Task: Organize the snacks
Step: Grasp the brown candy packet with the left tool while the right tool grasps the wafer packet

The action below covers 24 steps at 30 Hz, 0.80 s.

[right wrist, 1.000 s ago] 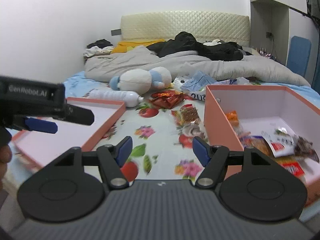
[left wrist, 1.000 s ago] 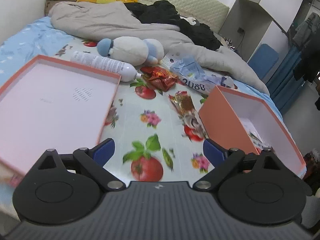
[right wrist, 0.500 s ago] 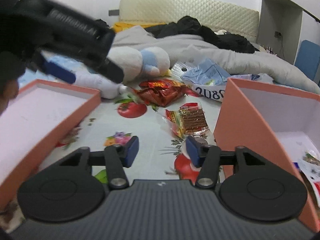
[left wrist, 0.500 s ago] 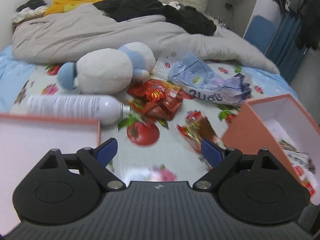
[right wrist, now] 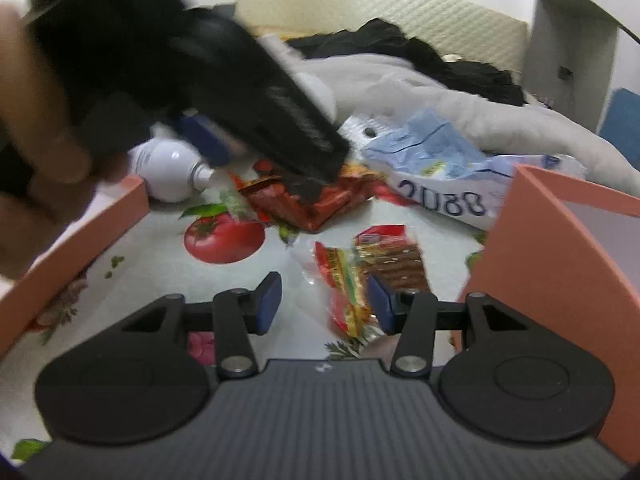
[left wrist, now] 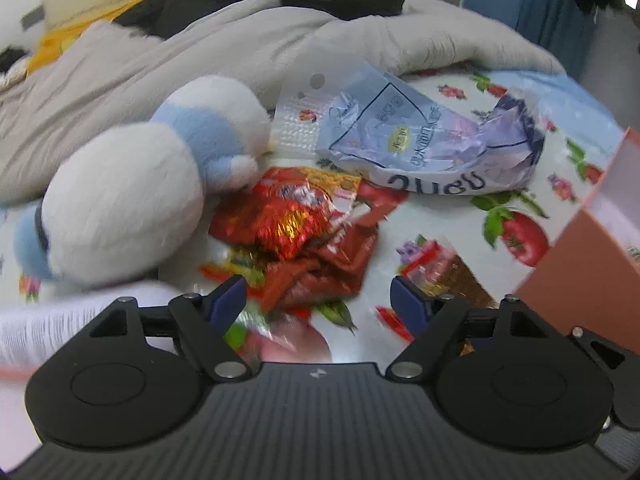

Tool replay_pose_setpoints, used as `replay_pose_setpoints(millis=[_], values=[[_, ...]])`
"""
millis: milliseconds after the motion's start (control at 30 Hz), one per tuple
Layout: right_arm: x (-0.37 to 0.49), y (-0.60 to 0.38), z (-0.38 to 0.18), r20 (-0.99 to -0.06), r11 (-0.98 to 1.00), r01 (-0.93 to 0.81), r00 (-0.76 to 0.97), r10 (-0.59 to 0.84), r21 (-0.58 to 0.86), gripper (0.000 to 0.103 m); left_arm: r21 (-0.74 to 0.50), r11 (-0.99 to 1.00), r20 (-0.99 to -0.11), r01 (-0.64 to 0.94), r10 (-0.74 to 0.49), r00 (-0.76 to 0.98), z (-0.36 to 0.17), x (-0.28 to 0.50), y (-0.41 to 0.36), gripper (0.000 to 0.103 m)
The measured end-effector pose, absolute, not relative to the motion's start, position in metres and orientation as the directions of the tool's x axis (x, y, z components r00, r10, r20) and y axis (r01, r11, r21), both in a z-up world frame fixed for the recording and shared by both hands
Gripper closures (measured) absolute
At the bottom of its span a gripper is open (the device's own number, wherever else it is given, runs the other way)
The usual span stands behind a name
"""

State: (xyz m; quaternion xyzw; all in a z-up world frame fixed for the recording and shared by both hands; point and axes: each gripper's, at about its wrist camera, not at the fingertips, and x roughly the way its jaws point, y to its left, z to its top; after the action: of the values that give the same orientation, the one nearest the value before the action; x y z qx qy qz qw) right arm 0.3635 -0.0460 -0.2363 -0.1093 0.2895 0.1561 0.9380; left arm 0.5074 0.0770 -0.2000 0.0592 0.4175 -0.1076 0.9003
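Note:
A heap of crumpled red snack packets [left wrist: 296,232] lies on the fruit-print sheet beside a plush toy. My left gripper [left wrist: 318,304] hovers right at its near edge, jaws closing, the pads not pressing on the heap. In the right wrist view its black finger [right wrist: 304,136] reaches down onto the red packets [right wrist: 316,204]. A clear packet of brown wafers [right wrist: 384,268] lies ahead of my right gripper [right wrist: 324,304]. Its near end sits between the narrowed jaws, close to the right pad and apart from the left one. The orange box [right wrist: 560,260] stands just right of it.
A white and blue plush toy [left wrist: 132,200] and a white bottle [right wrist: 172,168] lie to the left. An orange lid [right wrist: 80,240] is at the near left. A pale blue bag [left wrist: 432,140] and a grey blanket [left wrist: 160,60] lie behind. A hand [right wrist: 36,128] holds the left gripper.
Both grippers have come forward and down toward the snacks. The left one swung right from the lid to the red packets. Both pairs of jaws have narrowed.

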Motion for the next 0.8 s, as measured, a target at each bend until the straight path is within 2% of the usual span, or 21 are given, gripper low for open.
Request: replay_pose_setpoints(millis=[67,133,233,300,367,433,500,600,800], values=[[0.368,-0.041,-0.24,-0.584,0.923,-0.358,0.783,0.215,-0.139,0.054,0.037,0.965,-0.765,0.261,-0.141,0.629,-0.202,0.518,0.074,0.026],[0.372,-0.037,-0.245,-0.599,0.922,-0.355,0.775,0.2,-0.152,0.065,0.035,0.959,-0.774,0.282,-0.152,0.615,-0.207,0.529,0.073,0.032],[0.374,-0.036,-0.247,-0.602,0.925,-0.348,0.775,0.193,-0.152,0.071,0.031,0.954,-0.795,0.297,-0.156,0.586,-0.215,0.541,0.073,0.039],[0.375,-0.035,-0.248,-0.608,0.926,-0.344,0.773,0.183,-0.159,0.081,0.025,0.953,-0.809,0.303,-0.159,0.566,-0.22,0.544,0.075,0.04],[0.375,-0.035,-0.248,-0.612,0.925,-0.346,0.77,0.183,-0.159,0.085,0.018,0.951,-0.822,0.308,-0.162,0.547,-0.224,0.546,0.077,0.041],[0.375,-0.035,-0.247,-0.615,0.925,-0.34,0.77,0.169,-0.172,0.093,0.007,0.952,-0.833,0.306,-0.163,0.528,-0.229,0.546,0.079,0.044],[0.375,-0.037,-0.246,-0.617,0.929,-0.331,0.77,0.165,-0.164,0.095,0.008,0.952,-0.834,0.305,-0.162,0.527,-0.23,0.543,0.08,0.046],[0.371,-0.041,-0.241,-0.608,0.932,-0.326,0.776,0.168,-0.158,0.097,0.014,0.955,-0.822,0.297,-0.159,0.547,-0.226,0.538,0.081,0.057],[0.36,-0.045,-0.224,-0.59,0.935,-0.326,0.785,0.186,-0.14,0.099,0.008,0.958,-0.822,0.287,-0.157,0.547,-0.219,0.523,0.08,0.061]])
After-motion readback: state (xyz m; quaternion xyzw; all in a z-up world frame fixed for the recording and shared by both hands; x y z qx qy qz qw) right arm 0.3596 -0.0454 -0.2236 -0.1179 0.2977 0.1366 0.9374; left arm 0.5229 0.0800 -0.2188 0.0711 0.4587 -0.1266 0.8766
